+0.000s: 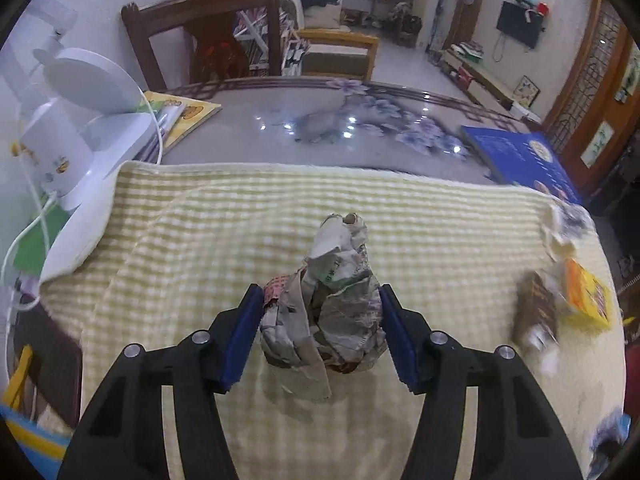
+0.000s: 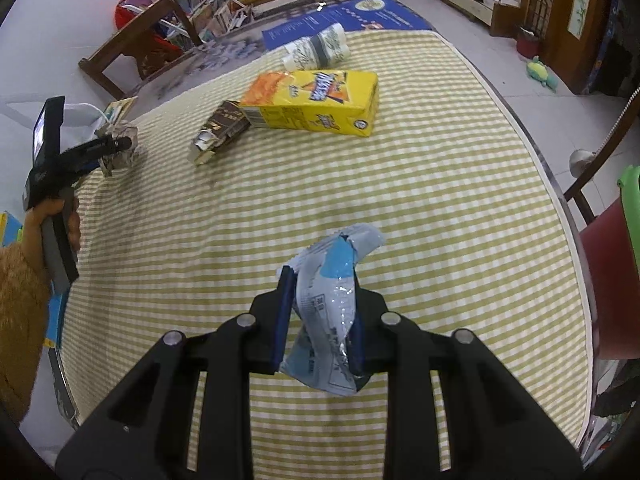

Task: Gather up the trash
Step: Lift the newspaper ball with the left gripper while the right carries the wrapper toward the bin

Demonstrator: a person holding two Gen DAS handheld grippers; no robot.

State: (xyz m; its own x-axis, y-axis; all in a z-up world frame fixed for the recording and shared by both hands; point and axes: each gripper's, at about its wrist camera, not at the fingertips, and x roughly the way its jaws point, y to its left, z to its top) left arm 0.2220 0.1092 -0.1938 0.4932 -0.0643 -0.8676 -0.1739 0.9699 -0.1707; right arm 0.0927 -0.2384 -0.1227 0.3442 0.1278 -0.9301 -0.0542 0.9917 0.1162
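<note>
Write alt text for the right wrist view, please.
The right gripper is shut on a crumpled blue-and-white plastic wrapper above a yellow-striped tablecloth. Farther off lie a yellow carton, a brown flattened box and a white patterned bottle.

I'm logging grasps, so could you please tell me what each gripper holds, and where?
The right gripper pinches a crinkled blue-and-silver plastic wrapper around its middle. The left gripper straddles a crumpled newspaper ball at its sides; a firm grip cannot be told.
</note>
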